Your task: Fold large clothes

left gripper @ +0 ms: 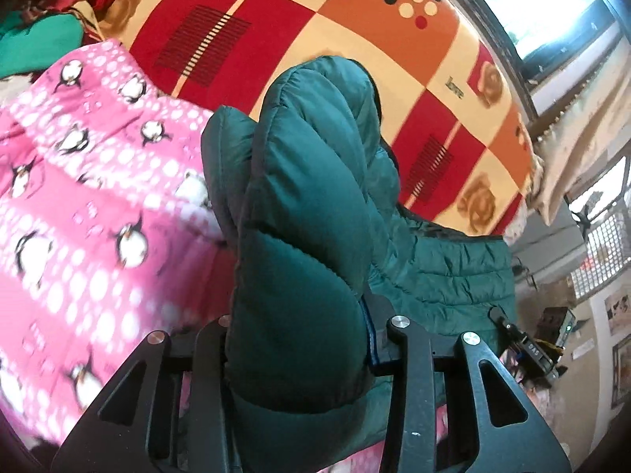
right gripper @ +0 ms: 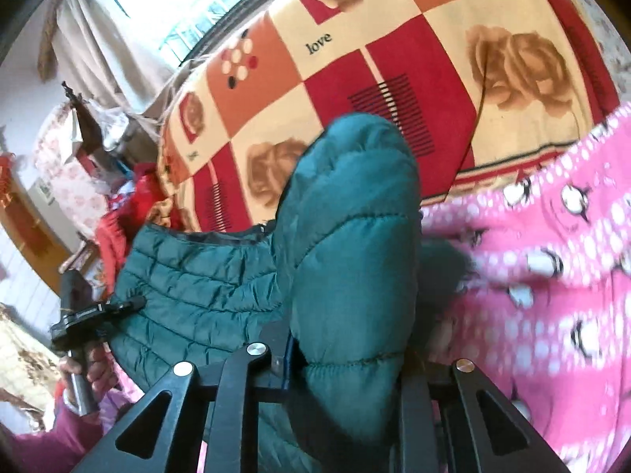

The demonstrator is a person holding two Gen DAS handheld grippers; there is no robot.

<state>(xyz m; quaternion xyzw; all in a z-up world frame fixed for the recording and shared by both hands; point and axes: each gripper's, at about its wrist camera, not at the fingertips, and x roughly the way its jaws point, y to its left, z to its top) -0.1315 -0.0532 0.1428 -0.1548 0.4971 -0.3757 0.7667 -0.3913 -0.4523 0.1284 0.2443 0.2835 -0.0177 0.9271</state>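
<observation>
A dark green quilted puffer jacket (left gripper: 307, 197) bulges up between the fingers of my left gripper (left gripper: 303, 315), which is shut on a thick fold of it. The fingertips are buried in the fabric. In the right wrist view another puffy fold of the jacket (right gripper: 347, 216) stands between the jaws of my right gripper (right gripper: 355, 335), shut on it too. The jacket's body (right gripper: 197, 276) stretches between the two grippers, raised off the bed. The left gripper (right gripper: 98, 309) shows at the left, a hand (right gripper: 86, 370) on its handle. The right gripper (left gripper: 508, 327) shows small at the jacket's far edge.
A pink fleece blanket with penguins (left gripper: 79, 197) (right gripper: 552, 256) lies under and beside the jacket. Beyond it spreads a red, orange and cream checked bedsheet (left gripper: 355, 39) (right gripper: 394, 39). A window (right gripper: 177, 0) and curtain stand past the bed's edge. Red clothes (right gripper: 118, 228) are piled beside the bed.
</observation>
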